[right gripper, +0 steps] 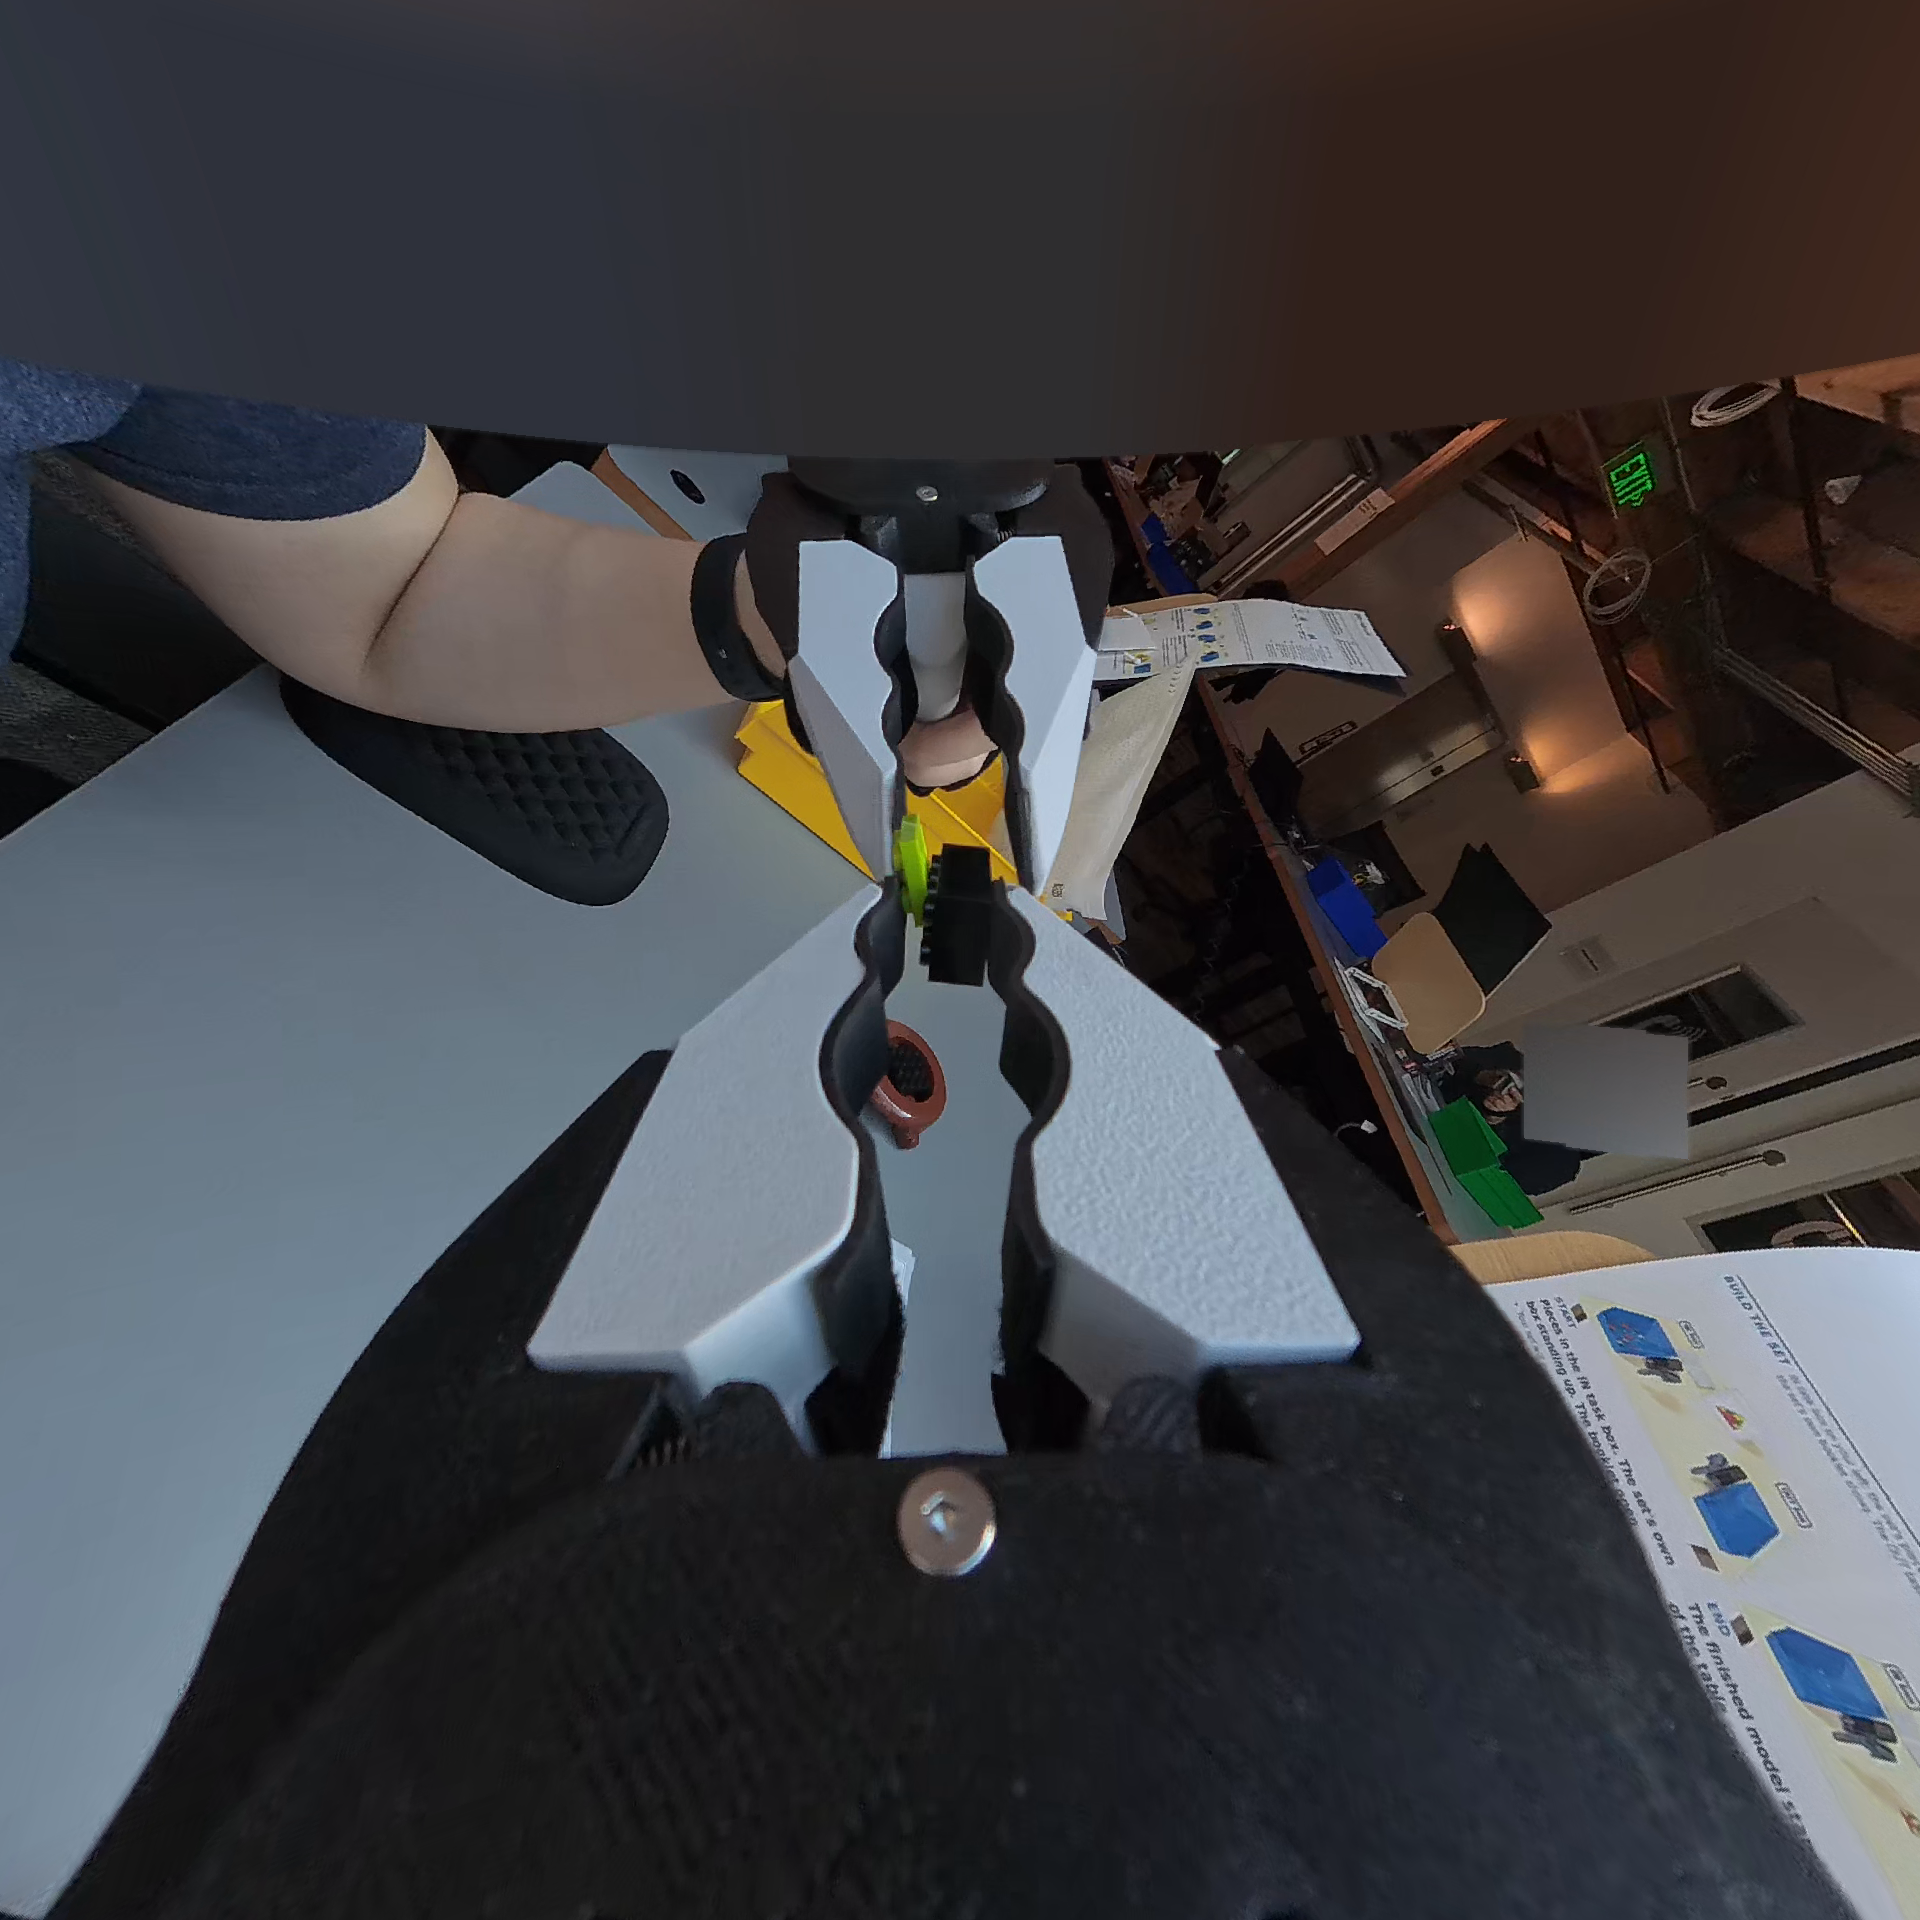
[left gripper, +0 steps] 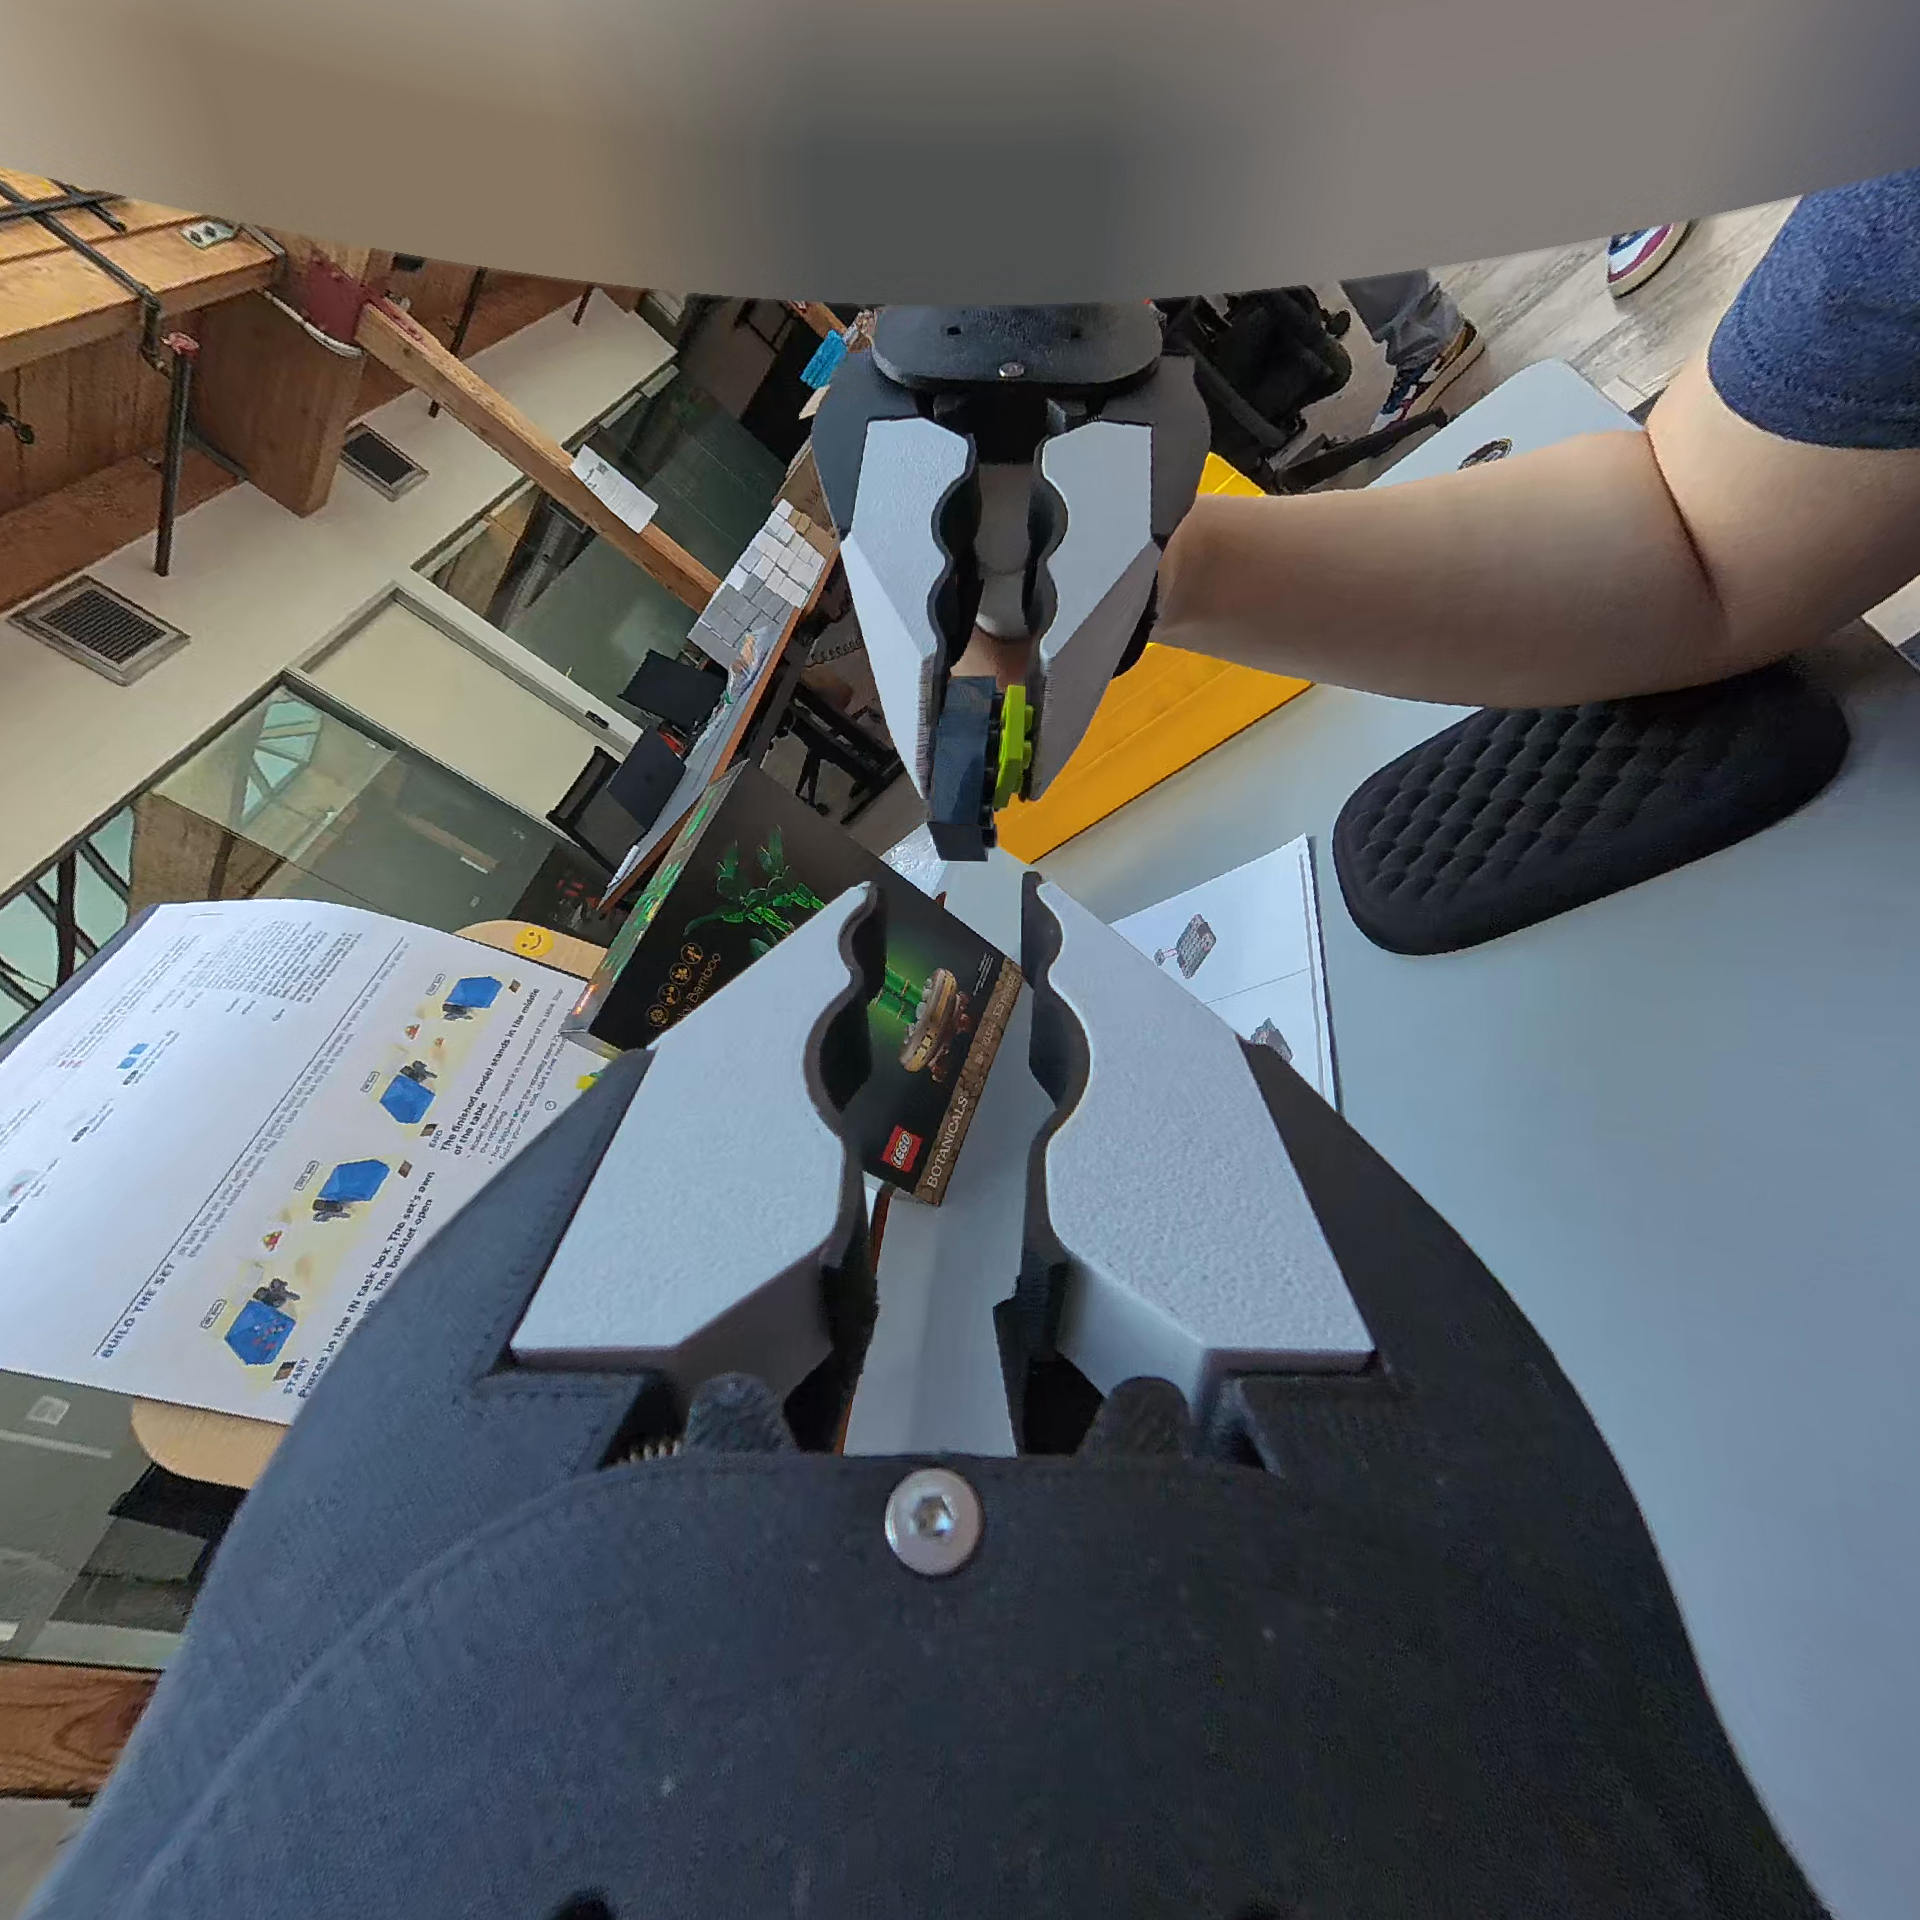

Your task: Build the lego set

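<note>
My right gripper (right gripper: 940, 904) is shut on a black brick (right gripper: 956, 920) with a lime green piece (right gripper: 911, 868) stuck to its studded side, held above the grey table (right gripper: 260, 1039). In the left wrist view the right gripper (left gripper: 985, 784) comes in from the top, with the brick (left gripper: 961, 764) and lime piece (left gripper: 1013, 743) between its tips. My left gripper (left gripper: 948, 891) is open and empty, tip to tip with the right one, just short of the brick. It also shows in the right wrist view (right gripper: 954, 847). A reddish-brown round piece (right gripper: 912, 1083) lies on the table below.
The black set box (left gripper: 790, 966) lies beyond my left gripper, with a printed sheet (left gripper: 260, 1122) to its left and an open booklet (left gripper: 1242, 956) to its right. A black padded rest (left gripper: 1590, 810), a yellow bin (left gripper: 1153, 727) and the person's forearm (left gripper: 1455, 561) are farther back.
</note>
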The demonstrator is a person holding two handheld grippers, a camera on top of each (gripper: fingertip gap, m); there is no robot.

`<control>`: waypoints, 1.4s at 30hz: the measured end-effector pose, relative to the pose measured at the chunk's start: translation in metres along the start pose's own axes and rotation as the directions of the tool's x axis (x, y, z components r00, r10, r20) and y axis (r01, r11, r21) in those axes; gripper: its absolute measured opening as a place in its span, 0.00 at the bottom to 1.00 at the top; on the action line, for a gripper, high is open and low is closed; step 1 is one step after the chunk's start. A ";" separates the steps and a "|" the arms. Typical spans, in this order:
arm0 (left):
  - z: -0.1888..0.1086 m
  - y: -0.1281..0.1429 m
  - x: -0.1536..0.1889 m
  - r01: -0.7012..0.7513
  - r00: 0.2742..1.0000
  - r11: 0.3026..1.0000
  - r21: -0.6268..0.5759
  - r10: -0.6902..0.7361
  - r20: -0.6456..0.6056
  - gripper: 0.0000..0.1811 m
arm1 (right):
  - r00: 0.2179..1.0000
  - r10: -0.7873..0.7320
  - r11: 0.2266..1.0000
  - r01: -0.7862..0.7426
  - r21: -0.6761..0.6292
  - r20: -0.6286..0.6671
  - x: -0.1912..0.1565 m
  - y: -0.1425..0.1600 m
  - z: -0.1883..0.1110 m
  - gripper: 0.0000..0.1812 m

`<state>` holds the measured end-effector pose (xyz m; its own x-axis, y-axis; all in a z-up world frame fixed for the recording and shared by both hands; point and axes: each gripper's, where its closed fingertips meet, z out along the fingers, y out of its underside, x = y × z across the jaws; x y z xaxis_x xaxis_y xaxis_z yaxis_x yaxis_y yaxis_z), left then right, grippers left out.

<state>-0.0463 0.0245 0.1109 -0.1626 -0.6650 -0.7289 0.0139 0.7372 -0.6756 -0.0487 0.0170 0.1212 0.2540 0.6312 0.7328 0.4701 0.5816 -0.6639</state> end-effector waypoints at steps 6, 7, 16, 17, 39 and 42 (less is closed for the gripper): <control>0.009 -0.001 0.004 -0.087 0.996 0.996 0.006 0.086 0.033 0.08 | 0.999 -0.048 0.997 0.048 0.056 0.010 -0.004 -0.004 0.002 0.08; 0.010 -0.003 0.004 -0.112 0.993 0.994 0.016 0.111 0.050 0.06 | 0.998 -0.061 0.996 0.061 0.071 0.003 -0.004 -0.005 0.002 0.08; 0.013 -0.013 -0.001 -0.257 0.951 0.966 0.037 0.247 0.184 0.05 | 1.000 -0.029 0.985 0.028 0.171 0.001 0.001 -0.011 -0.004 0.08; 0.014 -0.013 -0.002 -0.282 0.941 0.959 0.028 0.271 0.201 0.05 | 1.000 -0.025 0.984 0.024 0.176 0.001 0.001 -0.011 -0.005 0.09; 0.013 -0.019 -0.003 -0.110 0.986 0.987 0.119 0.093 0.140 0.12 | 0.999 -0.020 0.976 0.028 0.218 -0.037 0.007 -0.010 -0.006 0.08; 0.010 -0.022 -0.002 -0.108 0.988 0.985 0.135 0.091 0.128 0.11 | 0.999 -0.035 0.978 0.042 0.203 -0.037 0.006 -0.010 -0.006 0.08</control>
<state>-0.0363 0.0082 0.1260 -0.0331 -0.6049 -0.7956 0.1642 0.7819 -0.6014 -0.0469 0.0115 0.1333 0.2685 0.5911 0.7606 0.2993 0.6993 -0.6491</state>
